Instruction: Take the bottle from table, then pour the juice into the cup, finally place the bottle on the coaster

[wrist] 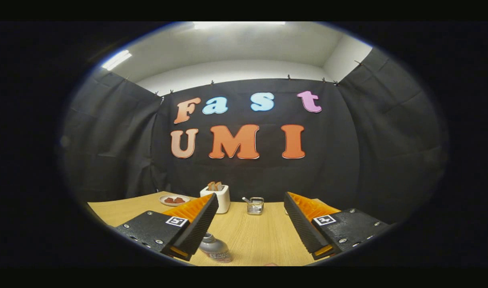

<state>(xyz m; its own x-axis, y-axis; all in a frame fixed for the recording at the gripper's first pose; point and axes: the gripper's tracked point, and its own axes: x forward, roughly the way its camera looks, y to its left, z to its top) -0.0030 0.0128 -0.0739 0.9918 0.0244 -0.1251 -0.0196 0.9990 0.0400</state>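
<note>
My gripper (249,208) hangs above the wooden table (259,236) with its two fingers spread wide and nothing between them. The bottle (215,248), grey with a grey cap and a printed label, stands low on the table just inside my left finger (198,224), partly hidden behind it. My right finger (303,224) is well apart from the bottle. A glass cup (255,205) with a metal handle and something standing in it sits beyond the fingers near the table's far edge.
A white toaster (216,197) with two slices of bread in it stands at the far edge, behind my left finger. Left of it lies a small plate (174,200) with reddish pieces on it. Black cloth walls close in the table behind and on both sides.
</note>
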